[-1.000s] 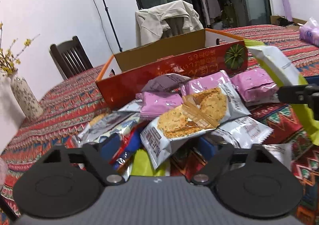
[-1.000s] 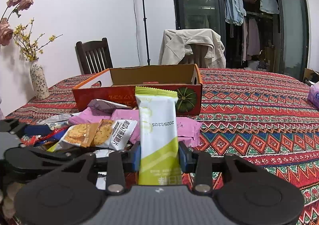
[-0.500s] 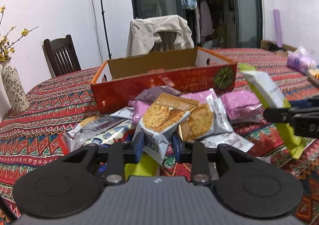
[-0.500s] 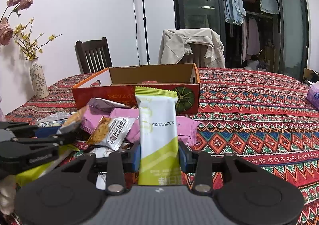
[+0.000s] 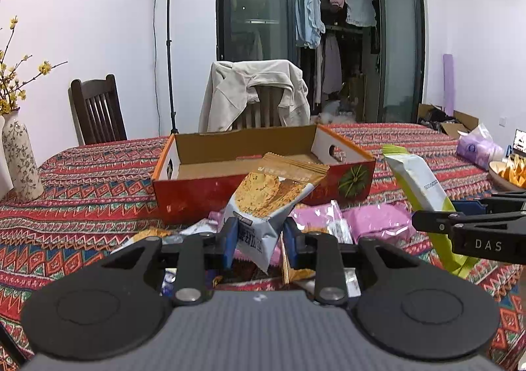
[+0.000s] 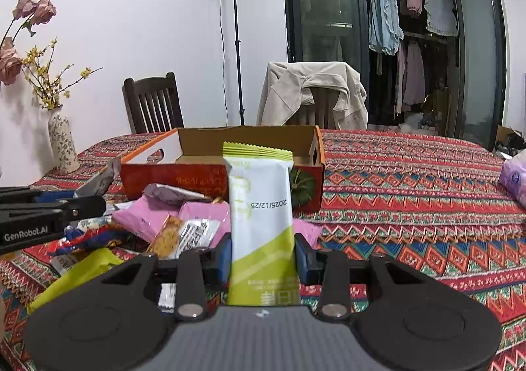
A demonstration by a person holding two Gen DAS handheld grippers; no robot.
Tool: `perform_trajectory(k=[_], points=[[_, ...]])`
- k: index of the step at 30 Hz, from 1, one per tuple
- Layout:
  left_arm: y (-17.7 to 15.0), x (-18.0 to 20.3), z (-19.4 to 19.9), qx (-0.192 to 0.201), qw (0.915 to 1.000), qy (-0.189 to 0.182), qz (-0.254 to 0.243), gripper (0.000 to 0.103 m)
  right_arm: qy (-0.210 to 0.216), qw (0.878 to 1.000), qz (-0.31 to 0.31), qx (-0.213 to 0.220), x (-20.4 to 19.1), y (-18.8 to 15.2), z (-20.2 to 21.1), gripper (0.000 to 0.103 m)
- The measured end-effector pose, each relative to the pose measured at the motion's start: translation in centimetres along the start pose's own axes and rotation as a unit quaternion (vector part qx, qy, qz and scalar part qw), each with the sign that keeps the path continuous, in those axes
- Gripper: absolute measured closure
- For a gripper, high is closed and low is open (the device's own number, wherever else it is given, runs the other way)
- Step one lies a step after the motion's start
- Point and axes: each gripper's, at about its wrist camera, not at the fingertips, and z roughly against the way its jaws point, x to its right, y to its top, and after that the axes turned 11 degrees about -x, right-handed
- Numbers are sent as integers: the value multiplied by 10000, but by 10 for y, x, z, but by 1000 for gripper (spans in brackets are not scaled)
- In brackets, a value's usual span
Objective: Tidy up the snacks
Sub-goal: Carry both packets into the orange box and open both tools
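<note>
My left gripper is shut on a grey cracker packet with a gold top and holds it up above the snack pile, in front of the open red cardboard box. My right gripper is shut on a white and green snack bar, held upright; the bar also shows in the left wrist view. Pink packets and other loose snacks lie on the patterned tablecloth before the box. The box looks mostly empty inside.
A patterned vase with yellow flowers stands at the table's left. A purple tissue pack and a bowl of orange snacks sit at the right. Two chairs, one draped with a jacket, stand behind the table.
My left gripper closed on the cracker packet and lifted it off the pile, rising toward the box. The right gripper kept holding the green bar almost still.
</note>
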Motion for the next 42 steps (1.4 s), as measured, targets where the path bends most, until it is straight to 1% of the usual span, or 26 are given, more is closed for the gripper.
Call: perform_trajectory(k=[10,16,21,30,35,39,42], points=[[35,-3,-8,136,9998,-88,150,73,-44,9998,-45,214,4,32,-3,66],[68,-4,-21,187,9995,-74,237,73,-67,9994,-28,341,6,60,-10,66],[96,-7,-39,239,9990,-4,375,73,-144,9991,-27,402,10,87,-24,66],[143,-16,-85,117,9975,159,676,73,-344,9985,-201,380,18,144,-65,66],[166,-20,-116,25,9957,272,882,73,-379,9983,-376,243,26,171,-99,66],[169,-25,-143,-74,9943,401,988,73,-374,9979,-530,84,34,182,-130,66],[164,-30,-161,-224,9933,421,1052,73,-344,9974,-628,-6,39,179,-150,66]])
